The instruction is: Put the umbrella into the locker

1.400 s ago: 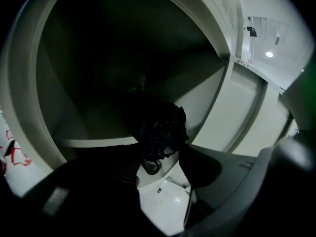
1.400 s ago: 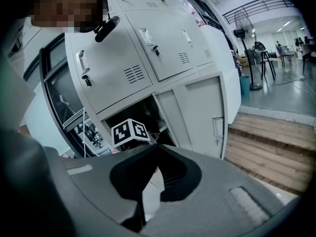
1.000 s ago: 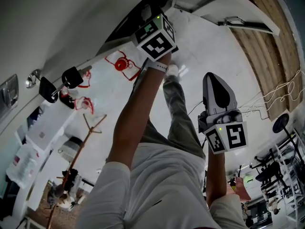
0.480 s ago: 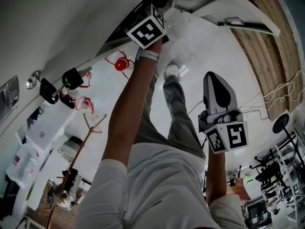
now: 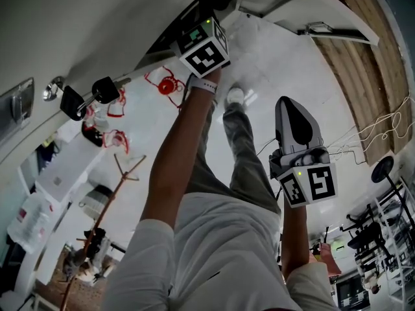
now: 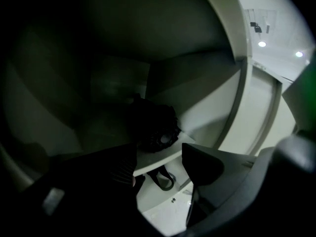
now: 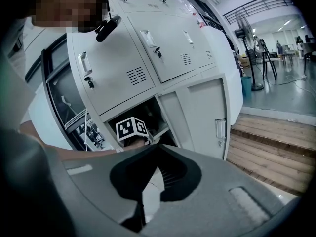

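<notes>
The black folded umbrella (image 6: 153, 128) lies on a shelf inside the dark locker, its strap loop (image 6: 163, 178) hanging over the shelf edge. My left gripper (image 6: 159, 154) reaches into that compartment. Its jaws have just been opening and now stand apart with nothing between them, the umbrella just beyond their tips. From the head view only its marker cube (image 5: 203, 46) shows at the locker mouth (image 5: 194, 18). My right gripper (image 5: 293, 102) hangs back from the locker, shut and empty; its tips (image 7: 157, 147) meet.
A bank of white lockers (image 7: 163, 48) stands ahead, and the lower door (image 7: 207, 117) is swung open. Keys with black fobs (image 5: 91, 96) and red coiled bands (image 5: 165, 84) hang from the locker fronts. A wooden step (image 7: 276, 152) lies to the right.
The left gripper's marker cube has rolled and shifted a little at the locker mouth. The right gripper has stayed where it was.
</notes>
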Tool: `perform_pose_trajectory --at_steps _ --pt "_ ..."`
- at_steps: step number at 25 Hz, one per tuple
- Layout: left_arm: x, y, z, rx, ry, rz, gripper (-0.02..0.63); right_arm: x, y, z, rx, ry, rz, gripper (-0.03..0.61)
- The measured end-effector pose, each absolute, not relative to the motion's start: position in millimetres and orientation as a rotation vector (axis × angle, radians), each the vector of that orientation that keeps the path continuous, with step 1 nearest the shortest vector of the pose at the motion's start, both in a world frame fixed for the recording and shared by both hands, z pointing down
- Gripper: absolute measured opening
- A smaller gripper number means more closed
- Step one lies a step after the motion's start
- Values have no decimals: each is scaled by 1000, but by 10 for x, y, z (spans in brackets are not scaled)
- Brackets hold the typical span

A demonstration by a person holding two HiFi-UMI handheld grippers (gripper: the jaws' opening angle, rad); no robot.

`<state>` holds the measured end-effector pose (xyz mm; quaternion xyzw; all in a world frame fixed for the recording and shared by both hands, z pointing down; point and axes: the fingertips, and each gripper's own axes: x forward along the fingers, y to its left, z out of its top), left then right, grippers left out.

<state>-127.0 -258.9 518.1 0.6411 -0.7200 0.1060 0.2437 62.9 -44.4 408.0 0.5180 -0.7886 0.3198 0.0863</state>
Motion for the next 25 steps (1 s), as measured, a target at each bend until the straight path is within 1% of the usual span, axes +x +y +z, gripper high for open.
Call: perform_pose_trajectory --at_steps 4,8,13,15,25 --pt "-1152 -2411 5092 1782 -1941 288 272 597 -423 4006 1537 -2369 928 3" --pt "-1066 -2242 4897 1837 -1922 299 211 564 -380 3885 1530 -2387 909 3" --pt "-974 -2054 4693 1898 -1909 319 109 610 -363 3763 1518 -2395 870 2" --pt "-922 -1980 4598 1934 -1901 341 18 642 -356 3711 1514 -2401 848 2" --pt "-742 -1526 3906 2095 -1783 297 17 659 -305 3257 1509 -2446 753 2"
